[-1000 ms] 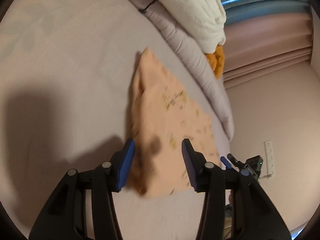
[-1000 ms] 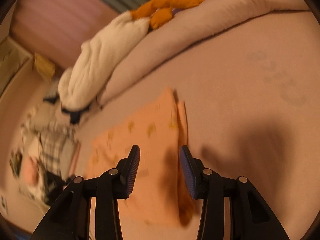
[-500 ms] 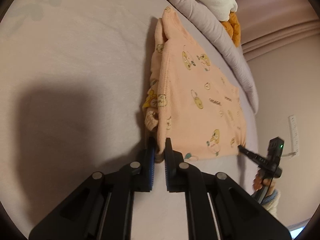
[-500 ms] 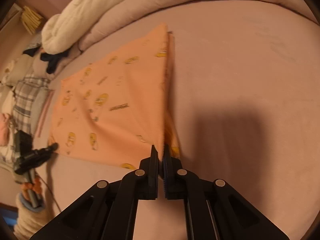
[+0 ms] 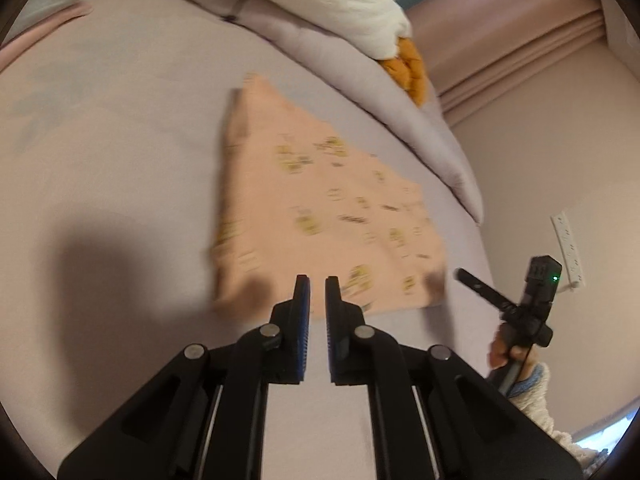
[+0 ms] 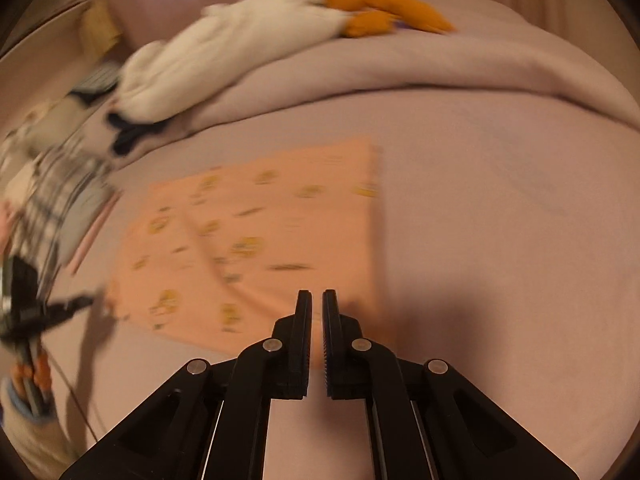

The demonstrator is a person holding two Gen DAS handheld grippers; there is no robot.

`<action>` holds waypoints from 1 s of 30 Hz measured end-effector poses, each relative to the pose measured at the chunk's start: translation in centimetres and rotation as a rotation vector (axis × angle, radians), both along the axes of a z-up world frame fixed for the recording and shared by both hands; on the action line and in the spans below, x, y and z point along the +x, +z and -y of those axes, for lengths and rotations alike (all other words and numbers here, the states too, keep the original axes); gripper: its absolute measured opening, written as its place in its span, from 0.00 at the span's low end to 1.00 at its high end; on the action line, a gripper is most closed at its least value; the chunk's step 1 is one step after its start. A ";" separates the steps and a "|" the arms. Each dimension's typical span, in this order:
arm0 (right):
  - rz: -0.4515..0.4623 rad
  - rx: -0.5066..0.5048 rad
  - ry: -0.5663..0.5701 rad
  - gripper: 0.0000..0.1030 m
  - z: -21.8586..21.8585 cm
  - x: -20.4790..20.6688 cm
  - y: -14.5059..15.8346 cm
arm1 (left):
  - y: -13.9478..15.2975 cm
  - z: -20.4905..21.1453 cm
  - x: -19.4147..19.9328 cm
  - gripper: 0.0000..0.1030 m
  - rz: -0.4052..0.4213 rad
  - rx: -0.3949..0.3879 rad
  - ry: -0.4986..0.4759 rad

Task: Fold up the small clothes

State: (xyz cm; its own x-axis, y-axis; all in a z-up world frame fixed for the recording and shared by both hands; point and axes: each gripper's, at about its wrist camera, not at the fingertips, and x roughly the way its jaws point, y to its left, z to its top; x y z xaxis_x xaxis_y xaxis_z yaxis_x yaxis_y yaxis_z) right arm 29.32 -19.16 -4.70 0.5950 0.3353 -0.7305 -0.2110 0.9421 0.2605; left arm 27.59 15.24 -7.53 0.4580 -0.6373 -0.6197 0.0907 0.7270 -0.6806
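A small peach garment (image 5: 320, 216) with yellow cartoon prints lies folded flat on the pale bed sheet (image 5: 120, 140); it also shows in the right wrist view (image 6: 256, 240). My left gripper (image 5: 317, 288) hovers above the garment's near edge, jaws nearly closed and empty. My right gripper (image 6: 317, 300) hovers above the near right corner of the garment, jaws nearly closed and empty. The right gripper also shows in the left wrist view (image 5: 480, 288), by the garment's right corner. Both views are motion-blurred.
A rolled lilac duvet (image 6: 440, 64) runs along the far side of the bed with a white and orange plush toy (image 6: 280, 28) on it. A pile of other clothes (image 6: 52, 184) lies at the left. A wall with a socket strip (image 5: 568, 248) stands beyond the bed edge.
Both grippers were shut on the garment's near corners half a second ago; they have let go and lifted back. The garment now lies flat on the sheet.
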 end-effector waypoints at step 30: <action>-0.094 -0.154 0.069 0.00 -7.3 0.4 -5.3 | -6.3 -0.5 -3.8 0.19 -0.161 -0.020 -0.005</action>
State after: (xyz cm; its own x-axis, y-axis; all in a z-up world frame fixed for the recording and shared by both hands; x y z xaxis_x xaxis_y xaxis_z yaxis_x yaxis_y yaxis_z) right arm 29.74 -11.88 -9.96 0.5009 0.2529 -0.8277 -0.2581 0.9565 0.1360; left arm 23.78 15.73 -13.87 0.3508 -0.6524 -0.6718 -0.0171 0.7128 -0.7011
